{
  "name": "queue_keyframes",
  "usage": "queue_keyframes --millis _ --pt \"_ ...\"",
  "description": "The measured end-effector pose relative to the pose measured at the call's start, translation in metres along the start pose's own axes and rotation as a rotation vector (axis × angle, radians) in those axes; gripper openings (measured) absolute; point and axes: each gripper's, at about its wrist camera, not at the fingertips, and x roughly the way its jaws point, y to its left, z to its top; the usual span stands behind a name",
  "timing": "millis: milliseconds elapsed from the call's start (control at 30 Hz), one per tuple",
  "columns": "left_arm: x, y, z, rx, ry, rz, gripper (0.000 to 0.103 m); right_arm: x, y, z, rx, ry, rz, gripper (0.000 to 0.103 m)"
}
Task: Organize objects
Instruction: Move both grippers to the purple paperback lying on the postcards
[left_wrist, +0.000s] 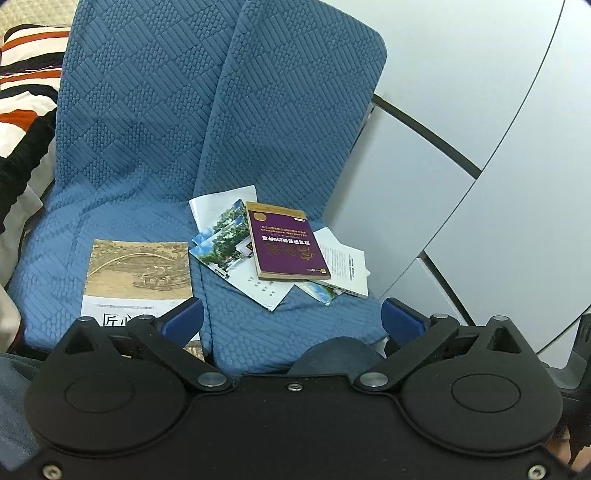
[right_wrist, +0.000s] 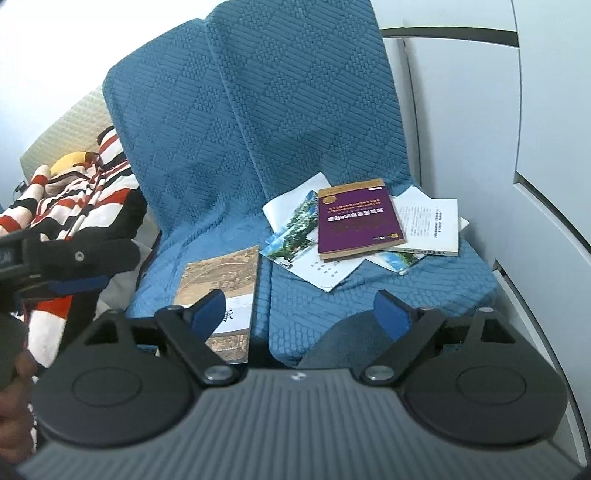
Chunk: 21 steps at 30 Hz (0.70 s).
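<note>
since both grippers are spread wide with nothing between the pads, nothing is held yet. left gripper (left_wrist: 291, 317) and right gripper (right_wrist: 299, 314) both hover over the near edge of the blue sofa seat (left_wrist: 122, 206).

task stuff: painting-cover book (left_wrist: 138, 271) lies flat alone on the left cushion, near edge. messy pile on the right cushion: purple book (left_wrist: 286, 242) on top, photo leaflets (left_wrist: 221, 245) and loose white sheets (left_wrist: 221, 199) under it, white book (left_wrist: 345, 267) on the far right, partly covered.

handling guess: books are stiff, moderate weight, glossy covers likely slick; lying flat on soft fabric, so pinch an overhanging edge or corner, spine side is best. leaflets and sheets are thin and floppy, will bend or slide; better take them together as a stack.

around: striped blanket (right_wrist: 74, 206) on the left, white cabinet panels (left_wrist: 461, 110) right. seam between the cushions may snag edges. purple book has to come off before anything below.
</note>
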Motion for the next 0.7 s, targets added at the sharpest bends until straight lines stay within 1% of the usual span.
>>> queue_keyframes --millis 300,433,600,700 --pt "0.016 -0.017 -0.001 -0.012 0.007 -0.026 0.102 -0.004 -0.017 -0.003 0.023 0.006 -0.021 0.089" --pt "0.028 -0.028 -0.002 -0.010 0.020 -0.010 0.102 -0.005 -0.029 -0.003 0.051 0.002 -0.029 0.089" --pt "0.045 -0.033 -0.002 -0.021 0.033 -0.005 0.102 -0.002 -0.043 0.000 0.060 0.006 -0.041 0.089" --pt "0.055 -0.033 0.000 -0.031 0.030 0.015 0.102 0.003 -0.051 0.002 0.062 0.011 -0.044 0.089"
